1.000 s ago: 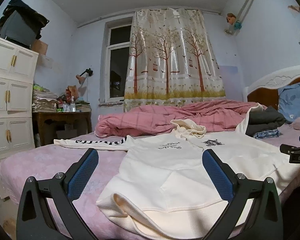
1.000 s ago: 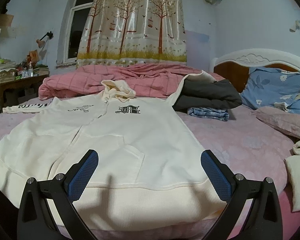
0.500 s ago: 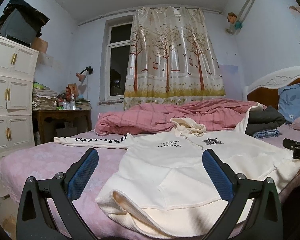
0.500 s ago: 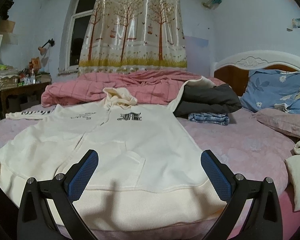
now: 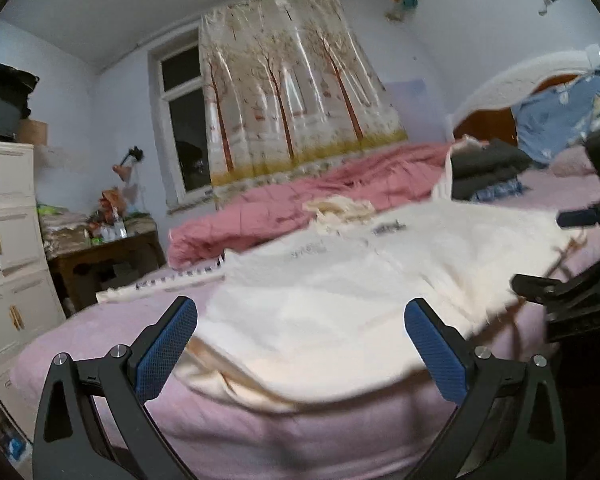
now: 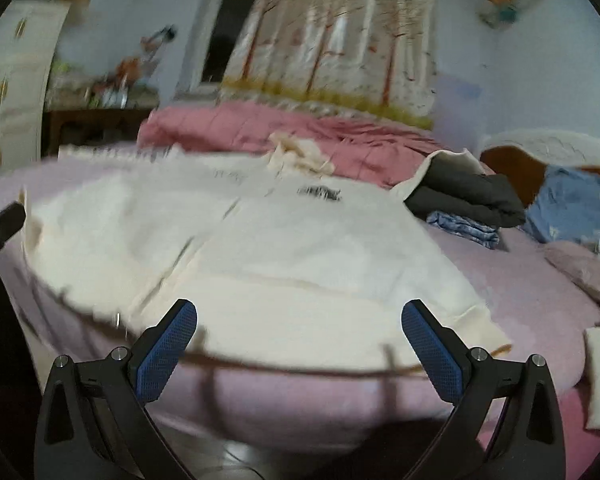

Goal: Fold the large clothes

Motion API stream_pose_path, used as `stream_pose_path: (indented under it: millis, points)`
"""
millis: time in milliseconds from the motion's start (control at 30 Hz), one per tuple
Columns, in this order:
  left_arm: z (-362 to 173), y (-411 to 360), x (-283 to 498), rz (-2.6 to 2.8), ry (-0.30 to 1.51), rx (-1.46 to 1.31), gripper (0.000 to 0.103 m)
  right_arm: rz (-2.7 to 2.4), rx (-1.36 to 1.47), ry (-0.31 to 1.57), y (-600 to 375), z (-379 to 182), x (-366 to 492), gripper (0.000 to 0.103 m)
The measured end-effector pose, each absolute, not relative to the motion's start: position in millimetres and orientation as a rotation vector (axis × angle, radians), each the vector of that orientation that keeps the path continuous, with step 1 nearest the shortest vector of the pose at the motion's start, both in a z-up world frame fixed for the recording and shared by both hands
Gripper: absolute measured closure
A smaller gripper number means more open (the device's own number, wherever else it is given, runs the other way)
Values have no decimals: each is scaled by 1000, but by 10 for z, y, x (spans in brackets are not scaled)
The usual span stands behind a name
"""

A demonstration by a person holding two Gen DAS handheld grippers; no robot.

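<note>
A large cream hoodie (image 5: 340, 280) lies flat, front up, on the pink bed (image 5: 100, 340), hood toward the window and hem toward me. It also fills the right wrist view (image 6: 260, 248). My left gripper (image 5: 300, 344) is open and empty, just short of the hem's left part. My right gripper (image 6: 298, 346) is open and empty, just short of the hem's right part. The right gripper's body shows at the right edge of the left wrist view (image 5: 580, 288). Both views are blurred.
A rumpled pink quilt (image 5: 320, 204) lies behind the hoodie. Folded dark and blue clothes (image 6: 468, 204) sit at the right, near a blue pillow (image 6: 580, 204) and the headboard. A white cabinet (image 5: 4, 248) and a cluttered wooden table (image 5: 100, 248) stand at the left.
Both grippers have tilted and shifted, so both views are now blurred and slanted. The hoodie lies as before. Both grippers stay open and empty.
</note>
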State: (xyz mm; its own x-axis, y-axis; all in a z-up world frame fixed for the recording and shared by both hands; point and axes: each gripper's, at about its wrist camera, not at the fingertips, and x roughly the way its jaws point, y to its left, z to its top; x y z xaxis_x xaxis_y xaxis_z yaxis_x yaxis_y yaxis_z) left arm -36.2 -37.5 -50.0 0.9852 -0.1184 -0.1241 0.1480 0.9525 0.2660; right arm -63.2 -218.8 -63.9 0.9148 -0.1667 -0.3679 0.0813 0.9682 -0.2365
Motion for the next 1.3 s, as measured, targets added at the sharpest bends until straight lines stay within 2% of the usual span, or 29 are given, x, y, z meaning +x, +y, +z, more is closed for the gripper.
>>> stream_pose_path:
  millis: [233,433,567,767,900,933,967,1000,1033,1067,1100,1133,1300]
  points:
    - [-877,-588,-194,-124,223,435,0,-98,-333,484,-2009,-754,-576,0]
    - [-1103,-852,-119,-62,253,591,0,-137,-410,571,-1924,-894,-397,1]
    - [-1086,-855,34,78,223,611,0,-254,-376,518,-2086,-740,-305,0]
    - [-1019,-754,333,150,209,701,0,-259,-308,582,-2480,-613,-83,1]
    - [-905,-604,531,134,262,672,0,-356,-395,529,-2642,-504,-86,0]
    - [-866,-551,570,128,278,645,4,-348,-394,536,-2690,-501,-69,2]
    - [-838,-515,581,124,287,625,9,-337,-390,542,-2746,-494,-46,16]
    - [-797,-461,638,135,313,603,28,-314,-383,553,-2808,-490,-24,29]
    - [-762,-408,705,152,347,582,54,-282,-375,571,-2856,-493,0,54]
    - [-725,-368,753,147,375,564,67,-238,-367,588,-2914,-492,31,73]
    - [-695,-324,789,127,397,546,88,-213,-361,595,-2952,-497,51,80]
    - [-659,-292,837,108,412,530,91,-183,-356,595,-3000,-486,71,91]
    - [-264,-98,1144,24,453,407,89,-124,-227,538,-3269,-158,227,93]
